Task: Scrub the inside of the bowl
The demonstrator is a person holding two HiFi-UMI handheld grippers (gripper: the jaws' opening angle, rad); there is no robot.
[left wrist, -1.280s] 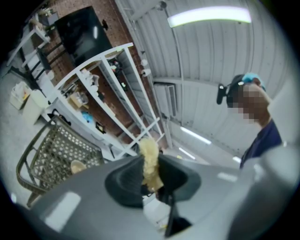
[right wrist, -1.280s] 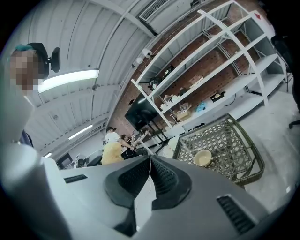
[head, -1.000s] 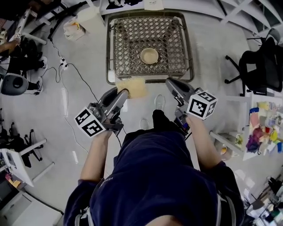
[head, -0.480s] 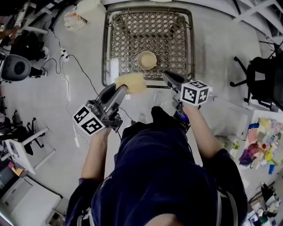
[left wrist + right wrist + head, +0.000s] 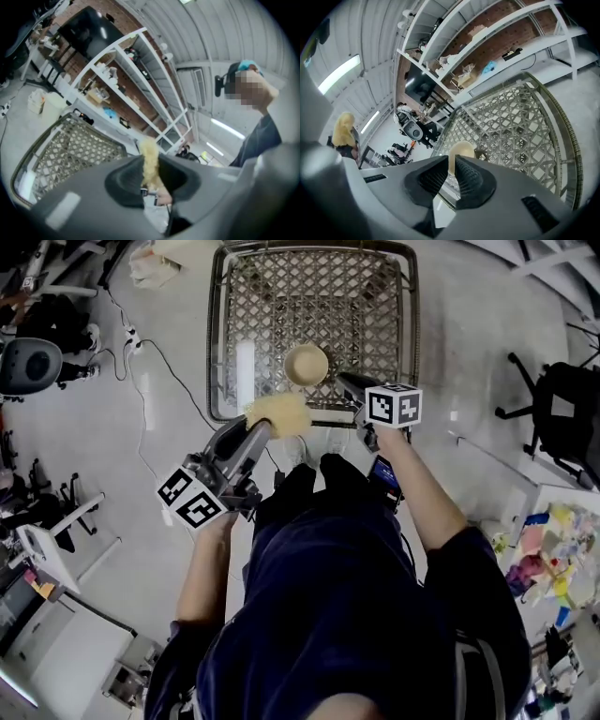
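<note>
**Head view.** Left hand-held gripper (image 5: 263,430): clamped on a yellow sponge (image 5: 278,414), held at the near rim of the table (image 5: 218,343), probably carried as the scrubbing tool. Bowl (image 5: 307,364): pale, upright, on the lattice top, just beyond the sponge and untouched. Right hand-held gripper (image 5: 345,382): near the bowl's right side, apart from it, likely placed to steady it. Floor: pale, with a trailing cable (image 5: 159,371) and an office chair (image 5: 562,409) well to the right.

**Left gripper view.** The sponge (image 5: 150,157) stands upright, pinched between the jaws. The lattice top lies to the left, and another person stands at right.

**Right gripper view.** Jaws slightly apart, nothing between them. The bowl (image 5: 461,149) shows beyond the gap. White shelving (image 5: 487,42) stands against a brick wall behind.
</note>
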